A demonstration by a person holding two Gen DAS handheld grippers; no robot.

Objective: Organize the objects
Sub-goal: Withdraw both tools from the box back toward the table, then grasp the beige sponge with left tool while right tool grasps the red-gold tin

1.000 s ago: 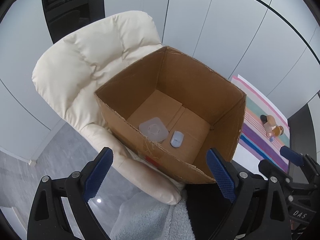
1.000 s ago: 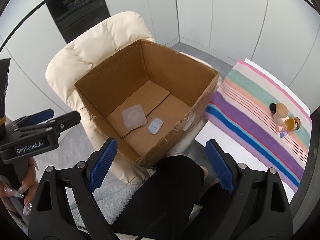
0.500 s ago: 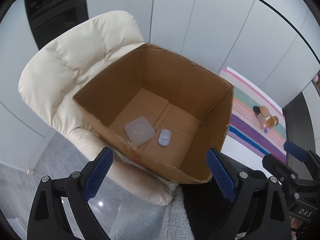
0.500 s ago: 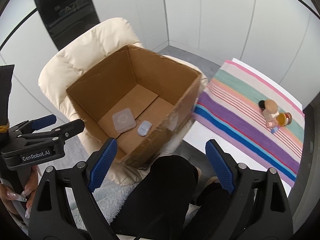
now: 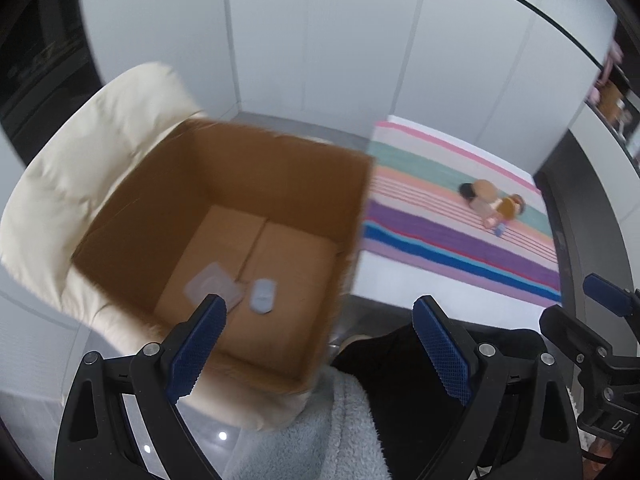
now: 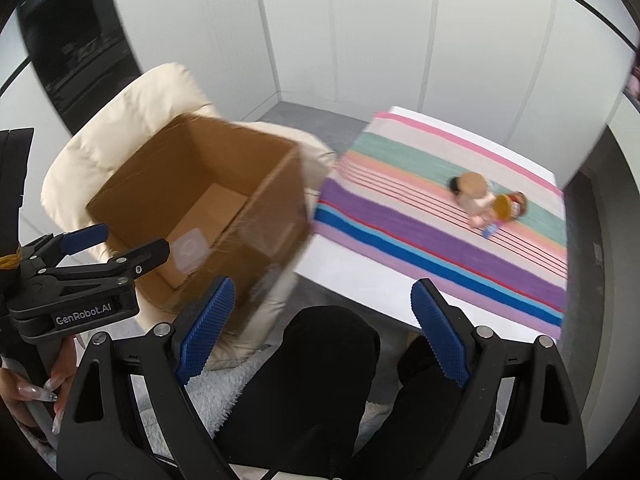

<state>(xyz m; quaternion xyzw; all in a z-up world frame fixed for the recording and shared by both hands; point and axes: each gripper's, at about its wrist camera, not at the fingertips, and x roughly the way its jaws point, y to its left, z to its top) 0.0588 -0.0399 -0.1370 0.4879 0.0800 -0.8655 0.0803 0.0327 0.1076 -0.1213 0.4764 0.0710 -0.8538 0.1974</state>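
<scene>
An open cardboard box (image 5: pixel 288 184) (image 6: pixel 260 216) sits on a cream padded chair (image 5: pixel 92 168) (image 6: pixel 132 132). On its floor lie a clear square lid (image 5: pixel 212 286) (image 6: pixel 190 250) and a small pale-blue oval piece (image 5: pixel 263 295). A cluster of small jars and toys (image 5: pixel 490 202) (image 6: pixel 486 200) rests on a striped cloth (image 5: pixel 448 236) (image 6: pixel 420 232) to the right. My left gripper (image 5: pixel 316 344) hangs open over the box's near edge, holding nothing. My right gripper (image 6: pixel 320 332) is open and empty above a dark-clothed lap, between box and table.
The striped cloth covers a white table (image 6: pixel 360 276) right of the chair. A person's knees in black trousers (image 6: pixel 320 368) and a pale fleece (image 5: pixel 320 432) fill the foreground. White wall panels stand behind; a dark cabinet (image 6: pixel 76 40) is at the upper left.
Both views have swung to the right: the box and chair slid left in frame, and the striped cloth with its small objects came nearer the middle. Both grippers stayed open.
</scene>
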